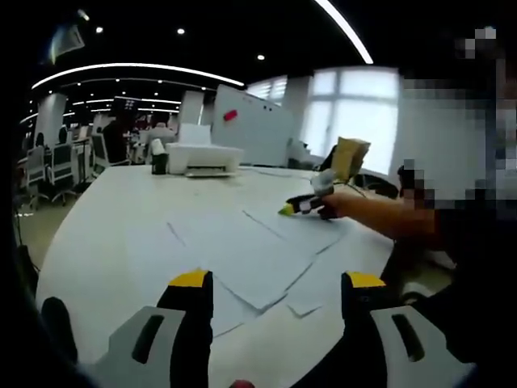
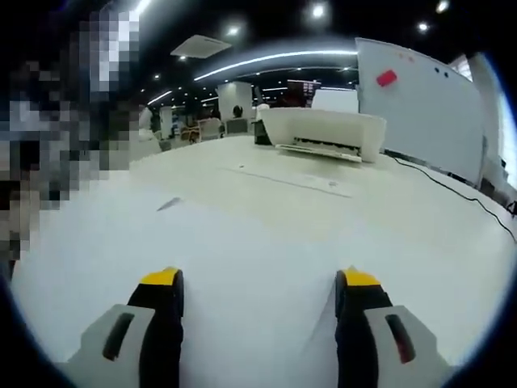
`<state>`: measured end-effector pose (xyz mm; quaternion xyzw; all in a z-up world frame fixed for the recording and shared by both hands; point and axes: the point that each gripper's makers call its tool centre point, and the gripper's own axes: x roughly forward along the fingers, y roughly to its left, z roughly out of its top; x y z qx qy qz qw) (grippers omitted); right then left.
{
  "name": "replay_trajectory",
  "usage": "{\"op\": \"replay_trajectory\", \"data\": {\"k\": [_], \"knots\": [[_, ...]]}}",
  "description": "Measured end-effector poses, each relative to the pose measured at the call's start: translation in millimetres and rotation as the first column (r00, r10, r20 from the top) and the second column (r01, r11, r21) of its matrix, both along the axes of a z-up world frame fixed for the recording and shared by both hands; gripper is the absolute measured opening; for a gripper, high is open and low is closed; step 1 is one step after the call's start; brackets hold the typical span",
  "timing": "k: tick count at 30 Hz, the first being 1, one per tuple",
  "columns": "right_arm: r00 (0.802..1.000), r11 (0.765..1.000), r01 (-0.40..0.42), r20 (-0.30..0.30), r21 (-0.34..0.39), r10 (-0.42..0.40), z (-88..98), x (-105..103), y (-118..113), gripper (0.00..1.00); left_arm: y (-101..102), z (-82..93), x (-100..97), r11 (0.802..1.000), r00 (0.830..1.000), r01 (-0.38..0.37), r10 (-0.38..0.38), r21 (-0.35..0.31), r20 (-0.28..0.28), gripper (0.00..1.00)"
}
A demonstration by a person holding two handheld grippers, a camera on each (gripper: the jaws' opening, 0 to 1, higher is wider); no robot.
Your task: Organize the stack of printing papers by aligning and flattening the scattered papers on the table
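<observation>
Several white sheets of printing paper [image 1: 266, 255] lie scattered and overlapping on the white table [image 1: 121, 218]. My left gripper [image 1: 279, 283] hovers open above the near edge of the sheets, its yellow-tipped jaws wide apart with nothing between them. The right gripper [image 1: 303, 207] comes in from the right, held by a person's hand, low over the far sheets. In the right gripper view my right gripper [image 2: 258, 283] is open just above a white sheet [image 2: 258, 259], holding nothing.
A white printer [image 1: 202, 158] [image 2: 323, 133] stands at the far end of the table, with a whiteboard [image 1: 254, 125] [image 2: 428, 105] behind it. A black cable [image 2: 452, 190] runs along the table's right side. Office chairs [image 1: 56, 166] stand at the left.
</observation>
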<state>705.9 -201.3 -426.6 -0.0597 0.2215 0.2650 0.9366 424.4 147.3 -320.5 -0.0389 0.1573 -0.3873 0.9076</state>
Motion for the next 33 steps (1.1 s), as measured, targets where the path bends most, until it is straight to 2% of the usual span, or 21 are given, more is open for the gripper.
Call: {"op": "replay_trajectory", "data": {"k": [9, 15, 22, 24, 26, 28, 33], "knots": [[0.999, 0.999, 0.018, 0.032, 0.026, -0.019, 1.4, -2, 0, 0.71, -4, 2.4, -2.7, 1.0, 1.0, 0.008, -0.008, -0.016, 0.001, 0.68], [0.999, 0.999, 0.017, 0.041, 0.033, -0.018, 1.8, -5, 4, 0.62, -3, 1.5, -3.2, 1.0, 1.0, 0.007, -0.007, -0.018, -0.003, 0.68], [0.999, 0.999, 0.022, 0.045, 0.037, -0.024, 1.6, -8, 4, 0.57, -4, 2.9, -3.7, 1.0, 1.0, 0.006, -0.006, -0.016, 0.001, 0.67], [0.998, 0.999, 0.023, 0.05, 0.037, -0.025, 2.3, -11, 5, 0.52, -4, 2.2, -3.7, 1.0, 1.0, 0.006, -0.006, -0.016, 0.0, 0.67], [0.998, 0.999, 0.032, 0.056, 0.036, -0.034, 3.4, -14, 2, 0.38, -5, 0.9, -3.7, 1.0, 1.0, 0.006, -0.006, -0.016, -0.002, 0.67], [0.998, 0.999, 0.03, 0.059, 0.035, -0.032, 4.9, -18, 3, 0.28, -5, 0.2, -3.7, 1.0, 1.0, 0.007, -0.007, -0.015, -0.003, 0.67], [0.999, 1.0, -0.012, 0.051, 0.018, 0.011, 6.4, -30, 11, 0.19, -4, 2.5, -2.8, 1.0, 1.0, 0.003, -0.003, -0.015, 0.001, 0.67]]}}
